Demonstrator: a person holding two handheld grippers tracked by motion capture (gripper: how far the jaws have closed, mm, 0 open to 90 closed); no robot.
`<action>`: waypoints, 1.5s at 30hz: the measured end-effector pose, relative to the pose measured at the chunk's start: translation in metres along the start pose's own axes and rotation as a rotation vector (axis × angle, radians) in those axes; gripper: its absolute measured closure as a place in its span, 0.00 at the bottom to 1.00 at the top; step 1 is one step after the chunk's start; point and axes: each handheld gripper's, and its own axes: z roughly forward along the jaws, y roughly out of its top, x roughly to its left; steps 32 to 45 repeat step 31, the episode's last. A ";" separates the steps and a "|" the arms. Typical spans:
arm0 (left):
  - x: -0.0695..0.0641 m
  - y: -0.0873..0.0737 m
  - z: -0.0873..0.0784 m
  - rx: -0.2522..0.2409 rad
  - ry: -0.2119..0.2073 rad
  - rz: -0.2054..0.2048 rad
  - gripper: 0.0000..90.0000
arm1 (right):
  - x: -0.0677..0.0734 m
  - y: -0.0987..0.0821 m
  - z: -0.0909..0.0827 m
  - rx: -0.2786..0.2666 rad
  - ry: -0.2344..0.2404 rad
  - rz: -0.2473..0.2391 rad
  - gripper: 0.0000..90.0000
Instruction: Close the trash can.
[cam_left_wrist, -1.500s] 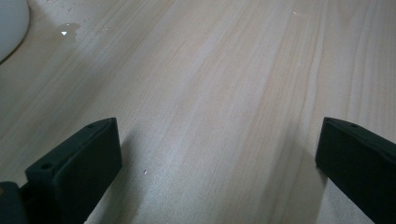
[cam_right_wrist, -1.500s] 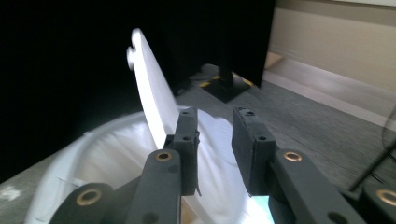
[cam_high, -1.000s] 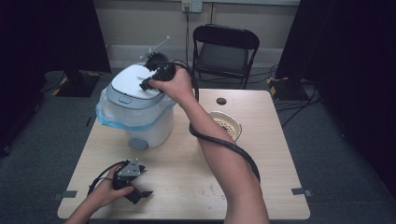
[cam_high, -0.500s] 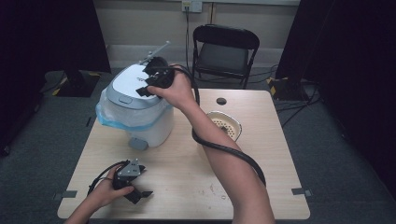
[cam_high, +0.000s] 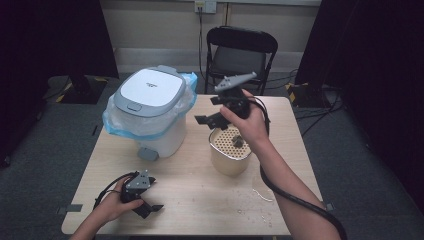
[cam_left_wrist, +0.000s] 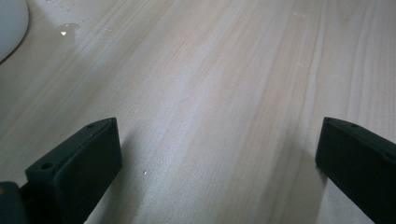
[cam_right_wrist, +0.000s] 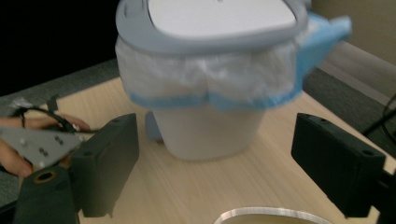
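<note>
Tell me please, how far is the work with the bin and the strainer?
Apparently done: the bin stands lid shut, bag rim folded out. In hand: nothing; the right gripper hovers open above the strainer, which holds a small scrap. The left gripper rests open on the table. Crumbs remain.

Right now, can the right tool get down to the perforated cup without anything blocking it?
Probably yes. The right tool hangs open just above the cup's far rim, with nothing between them; the bin stands off to the side.
</note>
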 end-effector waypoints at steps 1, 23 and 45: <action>0.000 0.000 0.000 0.002 0.000 -0.001 0.00 | 0.000 -0.010 -0.003 -0.002 -0.002 0.000 0.16; -0.001 -0.002 -0.002 0.001 -0.003 -0.007 0.00 | -0.006 -0.191 -0.060 0.113 -0.124 0.114 0.16; -0.002 -0.002 -0.001 -0.002 -0.003 -0.011 0.00 | -0.008 -0.251 -0.064 0.119 -0.162 0.204 0.16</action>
